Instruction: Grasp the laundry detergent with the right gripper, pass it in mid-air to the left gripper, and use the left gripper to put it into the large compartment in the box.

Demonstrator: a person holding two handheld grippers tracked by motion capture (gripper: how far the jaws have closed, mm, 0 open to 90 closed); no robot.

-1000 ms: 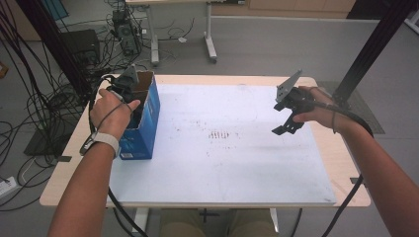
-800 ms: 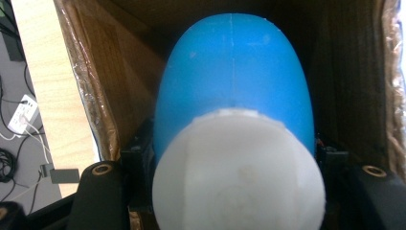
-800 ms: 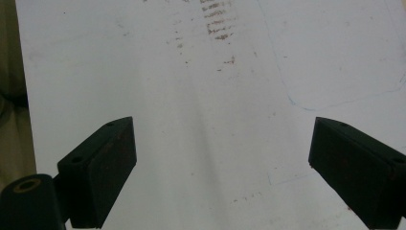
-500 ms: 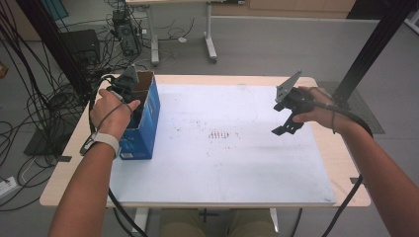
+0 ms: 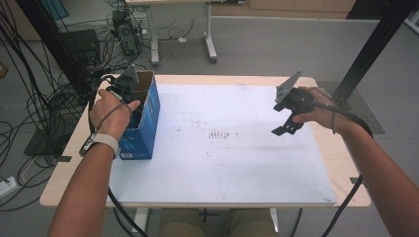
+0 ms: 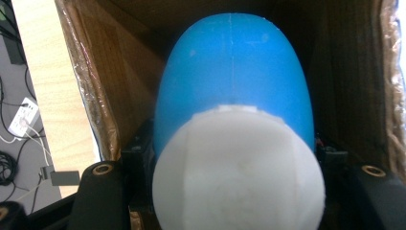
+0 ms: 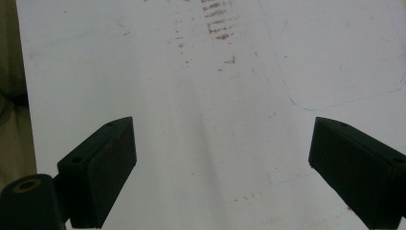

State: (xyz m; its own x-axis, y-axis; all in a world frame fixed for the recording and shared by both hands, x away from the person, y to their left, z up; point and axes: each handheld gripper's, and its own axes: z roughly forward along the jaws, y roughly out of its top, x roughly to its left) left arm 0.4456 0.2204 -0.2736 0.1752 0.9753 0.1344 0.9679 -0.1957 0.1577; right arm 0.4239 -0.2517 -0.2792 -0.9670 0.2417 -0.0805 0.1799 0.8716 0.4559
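Observation:
A blue cardboard box (image 5: 143,128) stands open-topped at the table's left side. My left gripper (image 5: 129,86) reaches down into it from above. In the left gripper view the brown inner walls of the box (image 6: 110,72) surround a rounded blue object with a white rounded end (image 6: 232,72). My left gripper (image 6: 234,167) is shut on this object, one jaw on each side of it. Over the right part of the white mat (image 5: 222,168) my right gripper (image 5: 286,123) hangs open and tilted down. The right gripper (image 7: 222,167) has nothing between its wide-apart jaws.
The white mat (image 7: 143,72) has brownish smudges (image 5: 216,134) near its middle and covers most of the wooden table (image 5: 64,182). Cables and a computer case (image 5: 84,44) lie on the floor beyond the table's left side. A black post (image 5: 370,44) rises at the far right.

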